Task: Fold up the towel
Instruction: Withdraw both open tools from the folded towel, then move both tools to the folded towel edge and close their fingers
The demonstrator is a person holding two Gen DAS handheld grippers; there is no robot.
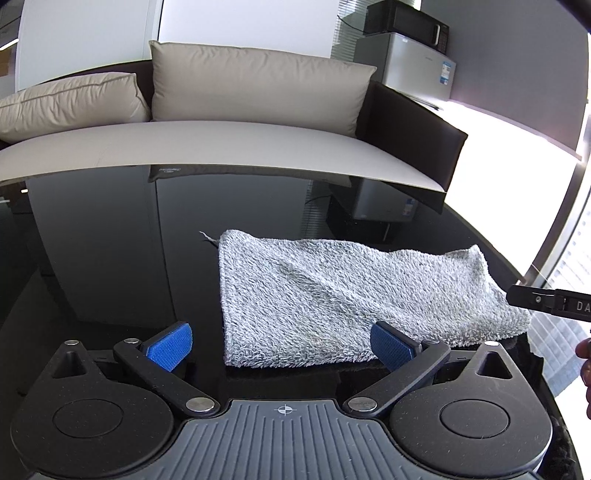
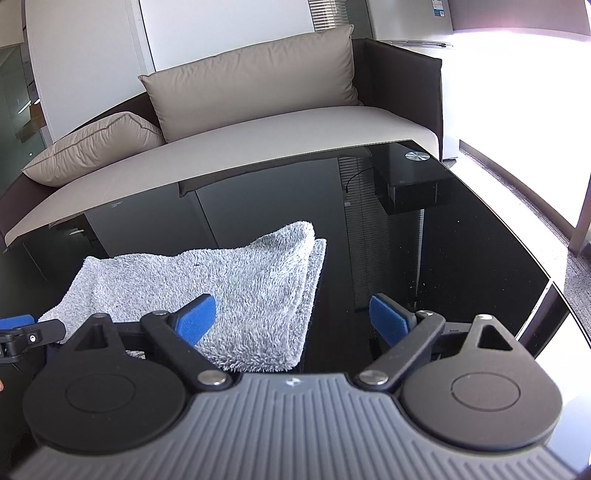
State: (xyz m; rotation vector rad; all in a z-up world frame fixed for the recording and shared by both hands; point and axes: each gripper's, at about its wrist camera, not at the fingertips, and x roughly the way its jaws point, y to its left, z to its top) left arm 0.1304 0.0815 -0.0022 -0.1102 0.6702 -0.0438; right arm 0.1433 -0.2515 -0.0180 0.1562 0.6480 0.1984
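Note:
A fluffy light grey towel [image 1: 332, 295] lies folded in layers on the glossy black table [image 1: 110, 258]. My left gripper [image 1: 282, 345] is open and empty, its blue pads straddling the towel's near edge. In the right wrist view the towel [image 2: 229, 288] lies at the left with its folded edge on the right. My right gripper [image 2: 291, 317] is open and empty; its left pad is over the towel's near right part and its right pad over bare table. The right gripper's finger shows at the left wrist view's right edge [image 1: 550, 301]. The left gripper's finger shows at the right wrist view's left edge [image 2: 22, 332].
A sofa [image 1: 221, 144] with beige cushions [image 1: 255, 85] stands just behind the table's far edge. A small fridge with a microwave [image 1: 406, 22] on top stands at the back right. The table's right edge [image 2: 546, 288] is close to my right gripper.

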